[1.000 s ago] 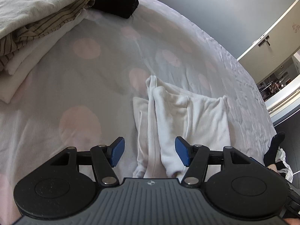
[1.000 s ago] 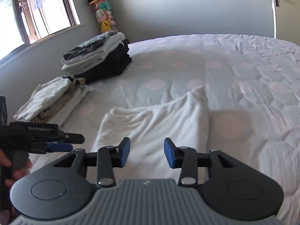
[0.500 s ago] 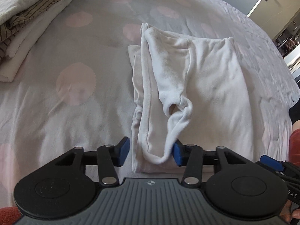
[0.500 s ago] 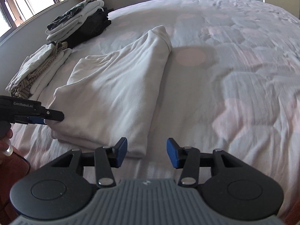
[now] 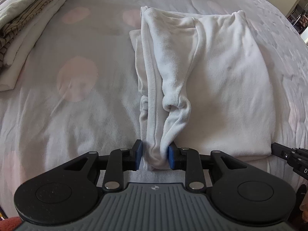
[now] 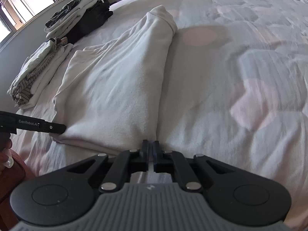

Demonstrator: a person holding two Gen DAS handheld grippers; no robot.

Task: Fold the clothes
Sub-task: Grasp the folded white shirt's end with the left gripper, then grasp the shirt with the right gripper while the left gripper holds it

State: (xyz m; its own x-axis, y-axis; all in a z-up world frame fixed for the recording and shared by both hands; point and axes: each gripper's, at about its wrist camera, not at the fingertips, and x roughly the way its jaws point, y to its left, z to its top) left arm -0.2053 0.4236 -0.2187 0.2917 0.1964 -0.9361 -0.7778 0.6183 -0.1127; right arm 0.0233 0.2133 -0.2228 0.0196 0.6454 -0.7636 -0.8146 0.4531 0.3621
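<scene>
White garment on the bed: left gripper clamped on its near edge (bunched), right gripper pinching the near corner.

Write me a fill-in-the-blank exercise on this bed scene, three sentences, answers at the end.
1. The left tongs are shut on the near corner of the ____ garment.
2. The right tongs at the garment's near edge are almost fully ____.
3. The garment lies on a bedspread printed with large ____ dots.

Missing words: white; closed; pink
</scene>
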